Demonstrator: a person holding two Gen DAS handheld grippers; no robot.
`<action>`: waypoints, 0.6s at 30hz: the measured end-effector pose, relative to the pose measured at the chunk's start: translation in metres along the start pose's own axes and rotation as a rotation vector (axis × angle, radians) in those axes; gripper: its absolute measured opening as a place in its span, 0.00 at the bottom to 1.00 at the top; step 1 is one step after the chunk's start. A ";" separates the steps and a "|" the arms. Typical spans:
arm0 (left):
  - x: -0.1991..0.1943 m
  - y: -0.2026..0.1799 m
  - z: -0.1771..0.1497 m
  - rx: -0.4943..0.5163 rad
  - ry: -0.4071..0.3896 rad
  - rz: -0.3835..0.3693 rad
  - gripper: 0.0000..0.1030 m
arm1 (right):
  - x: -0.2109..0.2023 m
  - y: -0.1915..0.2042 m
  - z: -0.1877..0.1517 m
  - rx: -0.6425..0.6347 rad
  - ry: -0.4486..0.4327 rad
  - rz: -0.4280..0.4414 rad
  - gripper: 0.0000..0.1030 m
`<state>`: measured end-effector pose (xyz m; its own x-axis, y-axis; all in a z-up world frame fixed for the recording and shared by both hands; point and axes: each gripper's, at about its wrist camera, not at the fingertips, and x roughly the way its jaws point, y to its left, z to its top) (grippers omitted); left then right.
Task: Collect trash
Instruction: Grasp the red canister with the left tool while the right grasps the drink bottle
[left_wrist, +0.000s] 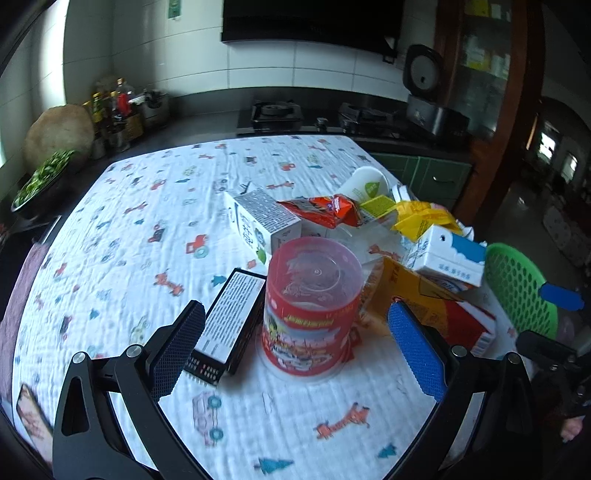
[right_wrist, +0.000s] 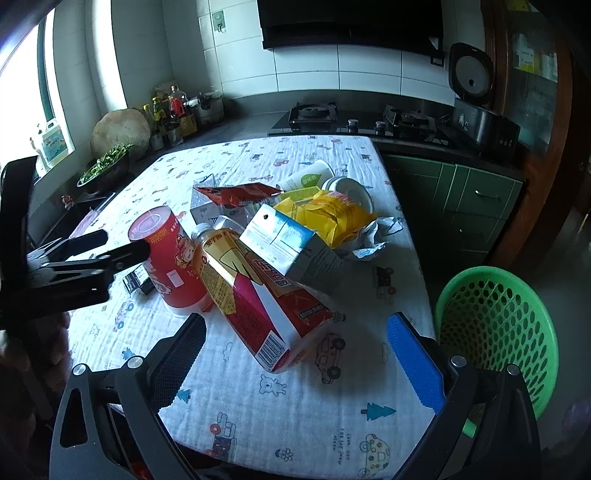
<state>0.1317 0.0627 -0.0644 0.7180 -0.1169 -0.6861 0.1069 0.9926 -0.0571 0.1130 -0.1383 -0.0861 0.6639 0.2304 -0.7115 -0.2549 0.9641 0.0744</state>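
Observation:
A pile of trash lies on the patterned tablecloth. A red round tub (left_wrist: 312, 306) stands upside down just ahead of my open left gripper (left_wrist: 295, 332); the tub also shows in the right wrist view (right_wrist: 171, 258). A black flat box (left_wrist: 231, 321) lies to its left. My open right gripper (right_wrist: 295, 339) is just before a red and yellow carton (right_wrist: 266, 299) lying on its side. A blue and white milk carton (right_wrist: 291, 247), yellow wrapper (right_wrist: 328, 214), red wrapper (right_wrist: 236, 194) and paper cup (right_wrist: 306, 177) lie behind. A green basket (right_wrist: 498, 336) stands right of the table.
The table's right edge (right_wrist: 417, 251) borders the basket. A crumpled paper (right_wrist: 373, 236) lies near that edge. Behind the table are a stove (right_wrist: 314, 110), a rice cooker (right_wrist: 476, 107), bottles (right_wrist: 173, 110) and a bowl of greens (right_wrist: 105, 168). My left gripper shows in the right wrist view (right_wrist: 122, 243).

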 end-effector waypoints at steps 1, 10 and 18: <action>0.004 0.000 0.000 0.007 0.005 -0.011 0.95 | 0.001 0.001 0.001 -0.006 0.002 -0.001 0.92; 0.030 -0.002 0.002 0.064 0.024 -0.080 0.93 | 0.023 0.004 0.010 -0.062 0.042 0.042 0.92; 0.041 -0.003 -0.001 0.092 0.033 -0.162 0.78 | 0.043 -0.001 0.011 -0.090 0.097 0.086 0.92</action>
<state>0.1604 0.0548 -0.0930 0.6635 -0.2724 -0.6968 0.2826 0.9536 -0.1037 0.1500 -0.1280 -0.1089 0.5669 0.2937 -0.7696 -0.3725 0.9247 0.0785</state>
